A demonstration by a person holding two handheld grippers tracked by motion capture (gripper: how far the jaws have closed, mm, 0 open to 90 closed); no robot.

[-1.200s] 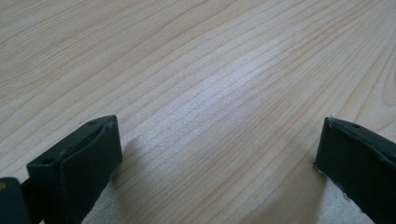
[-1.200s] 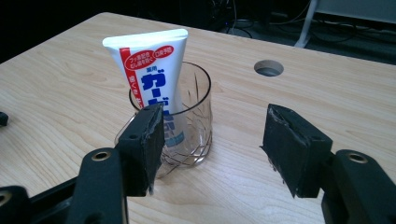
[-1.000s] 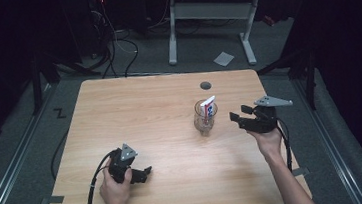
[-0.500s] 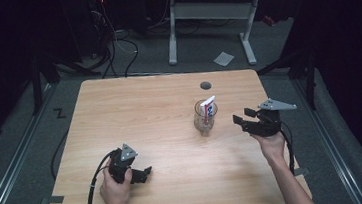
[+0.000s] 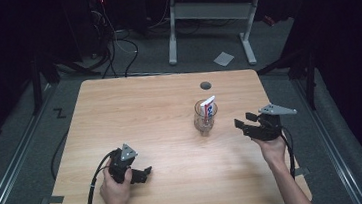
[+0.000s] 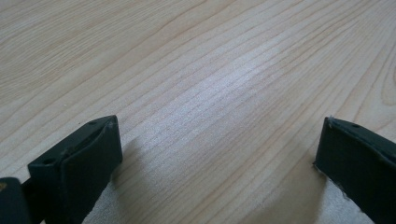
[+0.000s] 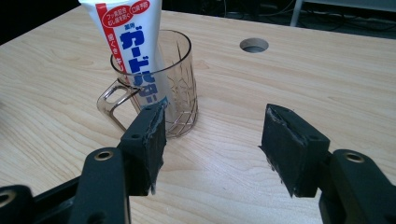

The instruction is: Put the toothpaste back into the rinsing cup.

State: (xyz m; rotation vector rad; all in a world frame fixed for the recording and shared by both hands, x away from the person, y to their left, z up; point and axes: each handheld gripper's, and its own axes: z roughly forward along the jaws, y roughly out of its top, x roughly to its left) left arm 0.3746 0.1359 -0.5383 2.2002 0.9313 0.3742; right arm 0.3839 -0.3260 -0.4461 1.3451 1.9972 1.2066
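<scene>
Our right gripper (image 5: 245, 122) hung just right of the glass mug (image 7: 156, 88), jaws apart with nothing between them. The mug stood upright on the table (image 5: 139, 111), right of centre, a toothpaste tube (image 7: 133, 44) leaning inside it. We judged the next reach needed the jaws squared to the tube above the rim, closing gently so the mug would not tip. Our left gripper (image 5: 135, 174) rested near the front edge, jaws apart and empty.

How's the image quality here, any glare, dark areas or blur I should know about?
High view: the table is evenly lit, the surroundings nearly black. Left gripper view: a pale sheen of glare on the wood, soft shadows beside the jaws. Right gripper view: the toothpaste tube and clear mug look sharp, the background dim.
</scene>
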